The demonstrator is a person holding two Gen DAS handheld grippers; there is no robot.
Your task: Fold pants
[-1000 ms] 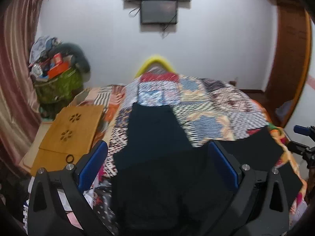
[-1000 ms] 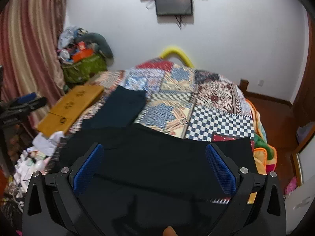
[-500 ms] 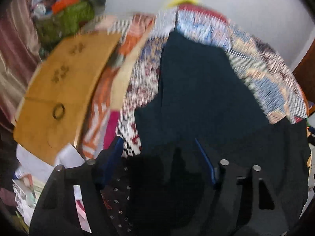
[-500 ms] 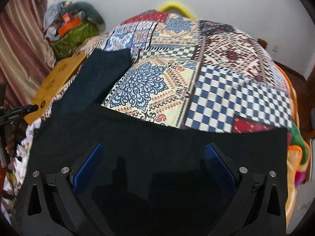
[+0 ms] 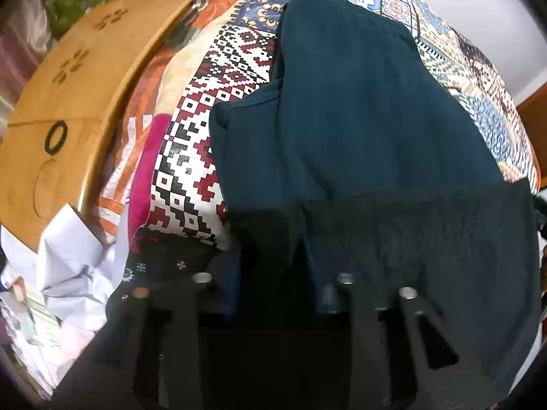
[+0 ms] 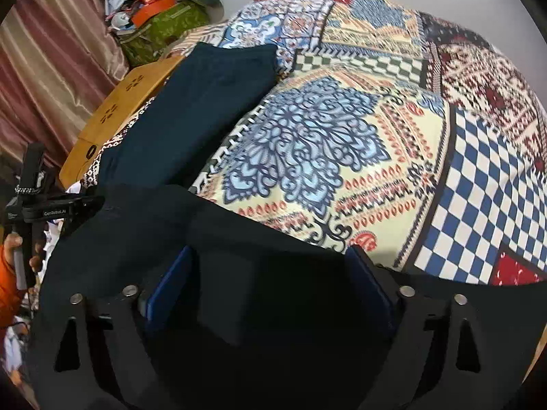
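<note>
Black pants (image 5: 444, 256) lie across the near edge of the bed, also filling the bottom of the right wrist view (image 6: 119, 232). My left gripper (image 5: 270, 249) points steeply down at their left end. Its jaws are closing and stand narrow, with a raised ridge of black cloth pinched between the pads. My right gripper (image 6: 270, 266) hangs over the pants' middle. Its jaws are closing but still wide, and a fold of black cloth rises between them, clear of the blue pads (image 6: 171, 294). A dark teal garment (image 5: 359, 102) lies lengthwise behind the pants (image 6: 191, 109).
A patchwork quilt (image 6: 342, 136) covers the bed. A wooden board (image 5: 68, 85) leans beside the bed on the left, with white cloth and papers (image 5: 68, 266) below it. A green bag (image 6: 160, 30) piled with clutter stands by the curtain. A hand (image 6: 13, 242) holds the left gripper's handle.
Both grippers have dropped and tipped down toward the black pants. The left jaws went from wide to narrow around a ridge of cloth; the right jaws came in slightly.
</note>
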